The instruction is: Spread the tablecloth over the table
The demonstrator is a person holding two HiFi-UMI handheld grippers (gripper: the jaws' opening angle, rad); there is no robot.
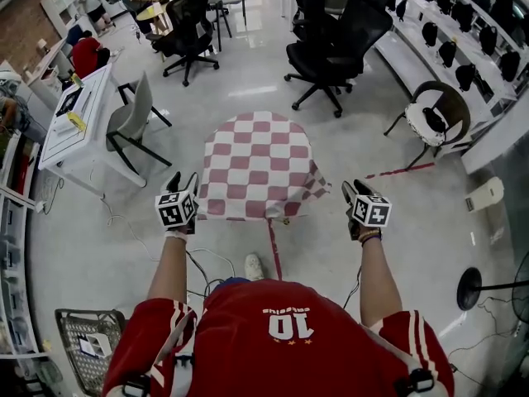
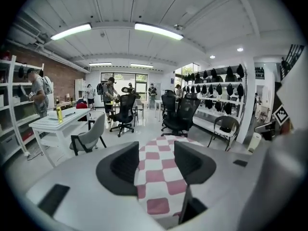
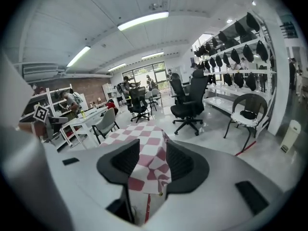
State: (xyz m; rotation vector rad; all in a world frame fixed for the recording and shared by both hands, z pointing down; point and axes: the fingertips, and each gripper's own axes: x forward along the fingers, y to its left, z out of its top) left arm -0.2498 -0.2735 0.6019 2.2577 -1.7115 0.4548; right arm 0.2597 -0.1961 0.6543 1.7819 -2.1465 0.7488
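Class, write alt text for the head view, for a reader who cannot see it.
A red-and-white checked tablecloth covers and hides a small table, seen from above. The person's left gripper and right gripper are held open beside its near corners, apart from it. Black office chairs stand beyond.

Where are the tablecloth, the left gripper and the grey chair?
tablecloth (image 1: 258, 164), head view, middle of its checked top.
left gripper (image 1: 183, 180), head view, midway between its fingers.
grey chair (image 1: 132, 116), head view, on its seat shell.

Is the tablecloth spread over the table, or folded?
Spread: the tablecloth lies flat and open, and its near edge hangs down.
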